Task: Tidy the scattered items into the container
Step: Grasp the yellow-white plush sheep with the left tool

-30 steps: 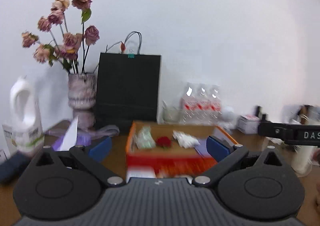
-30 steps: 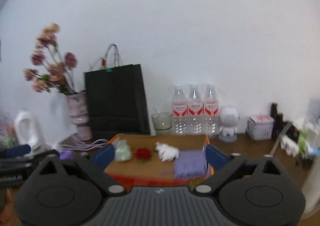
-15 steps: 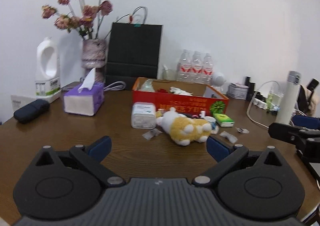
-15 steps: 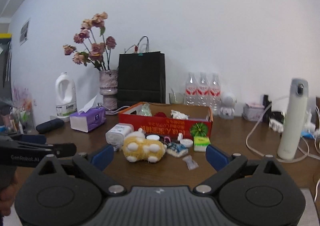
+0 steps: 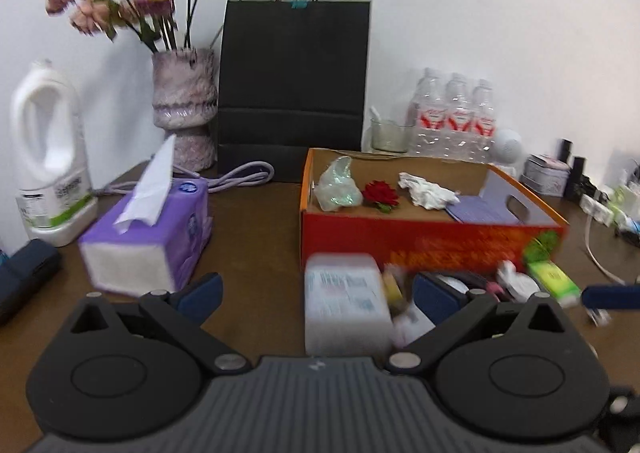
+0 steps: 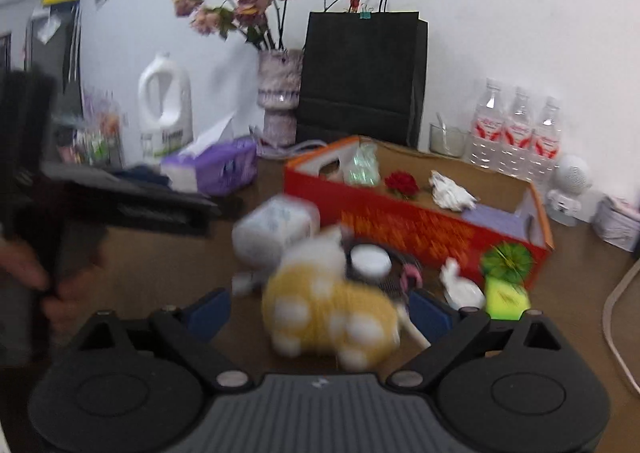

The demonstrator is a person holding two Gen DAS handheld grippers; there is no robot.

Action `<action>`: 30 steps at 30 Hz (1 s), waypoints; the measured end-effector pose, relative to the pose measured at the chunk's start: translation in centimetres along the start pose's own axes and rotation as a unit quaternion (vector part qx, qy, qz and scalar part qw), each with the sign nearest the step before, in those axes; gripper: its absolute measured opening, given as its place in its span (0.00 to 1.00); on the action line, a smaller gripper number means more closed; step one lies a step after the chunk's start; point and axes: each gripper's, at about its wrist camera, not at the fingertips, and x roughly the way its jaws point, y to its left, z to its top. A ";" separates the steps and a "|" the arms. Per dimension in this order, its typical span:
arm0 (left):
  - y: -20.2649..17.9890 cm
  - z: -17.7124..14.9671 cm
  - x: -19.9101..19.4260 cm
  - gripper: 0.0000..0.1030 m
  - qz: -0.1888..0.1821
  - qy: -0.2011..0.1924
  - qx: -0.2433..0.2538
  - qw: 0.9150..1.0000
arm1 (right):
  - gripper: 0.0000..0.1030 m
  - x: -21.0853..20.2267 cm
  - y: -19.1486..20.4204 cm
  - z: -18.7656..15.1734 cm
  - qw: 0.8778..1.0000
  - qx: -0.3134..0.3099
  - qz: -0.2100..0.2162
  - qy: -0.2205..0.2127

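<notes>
An orange-red cardboard box [image 5: 432, 241] [image 6: 416, 229] stands mid-table and holds a clear bag, a red rose [image 5: 381, 193] [image 6: 401, 183], a white crumpled wad and a purple cloth. In front of it lie a white plastic tub [image 5: 344, 299] [image 6: 276, 229], a yellow-and-white plush toy [image 6: 336, 313], a white round lid [image 6: 370, 257], a green packet [image 5: 554, 279] [image 6: 506, 299] and small scraps. My left gripper [image 5: 316, 293] is open with the tub between its fingers, not touching. My right gripper [image 6: 320, 307] is open around the plush toy.
A purple tissue box [image 5: 148, 237], a white jug [image 5: 48, 157], a vase of dried flowers [image 5: 184, 109], a black paper bag [image 5: 294, 85] and water bottles [image 5: 454, 117] line the back. A person's hand [image 6: 36, 281] holds the left gripper. A white cable [image 6: 616, 317] lies right.
Both grippers have moved forward and down toward the clutter in front of the box. The tub now lies between the left fingers and the plush toy between the right ones. Both stayed open.
</notes>
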 end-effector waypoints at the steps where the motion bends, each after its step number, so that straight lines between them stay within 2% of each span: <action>1: 0.3 0.4 1.1 1.00 -0.006 0.007 -0.009 1.000 | 0.90 1.3 -0.1 0.5 1.000 0.002 -0.002 0.007; 3: 0.7 0.7 3.3 1.00 -0.016 0.031 -0.025 0.999 | 0.87 3.2 -0.4 1.1 1.000 -0.009 -0.001 0.021; 5: 0.5 0.7 5.2 1.00 -0.027 0.061 -0.017 0.998 | 0.86 4.5 -1.1 0.8 0.999 -0.016 0.015 0.035; 10: 0.3 -0.5 6.8 1.00 -0.039 0.077 -0.003 0.996 | 0.86 5.1 -1.8 -0.1 0.994 0.013 0.071 0.079; 12: 0.6 -0.8 7.1 0.91 -0.048 0.089 -0.011 0.995 | 0.83 4.0 -1.9 -0.3 0.990 0.027 0.114 0.074; 14: 0.7 -0.8 7.2 0.74 -0.053 0.097 -0.015 0.994 | 0.82 3.0 -2.3 -0.6 0.986 0.043 0.146 0.067; 15: 0.7 -0.8 7.0 0.74 -0.055 0.099 -0.016 0.993 | 0.82 2.6 -2.4 -0.8 0.987 0.041 0.144 0.064; 16: 0.6 -0.7 6.7 0.79 -0.056 0.098 -0.016 0.993 | 0.82 2.5 -2.4 -1.0 0.988 0.035 0.137 0.062; 17: 0.6 -0.6 6.1 0.89 -0.056 0.092 -0.016 0.994 | 0.82 2.7 -2.3 -1.2 0.989 0.030 0.129 0.066; 19: 0.6 -0.6 4.1 0.98 -0.046 0.070 -0.014 0.996 | 0.79 3.3 -2.2 -1.7 0.990 0.031 0.118 0.078; 22: 0.3 -1.2 0.5 0.98 -0.046 0.050 -0.007 0.998 | 0.54 3.9 -1.2 -2.4 0.990 0.020 0.118 0.080; 23: 0.1 -1.5 -0.5 0.99 -0.057 0.050 -0.005 0.997 | 0.51 3.9 -0.8 -2.5 0.990 0.019 0.121 0.074; 27: -1.1 -3.2 -3.0 1.00 -0.119 0.081 0.001 0.990 | 0.48 2.2 2.2 -3.1 0.987 -0.055 0.144 0.050; 30: -1.7 -4.8 -3.4 1.00 -0.122 0.119 0.003 0.985 | 0.48 0.5 4.3 -3.9 0.980 -0.114 0.158 0.045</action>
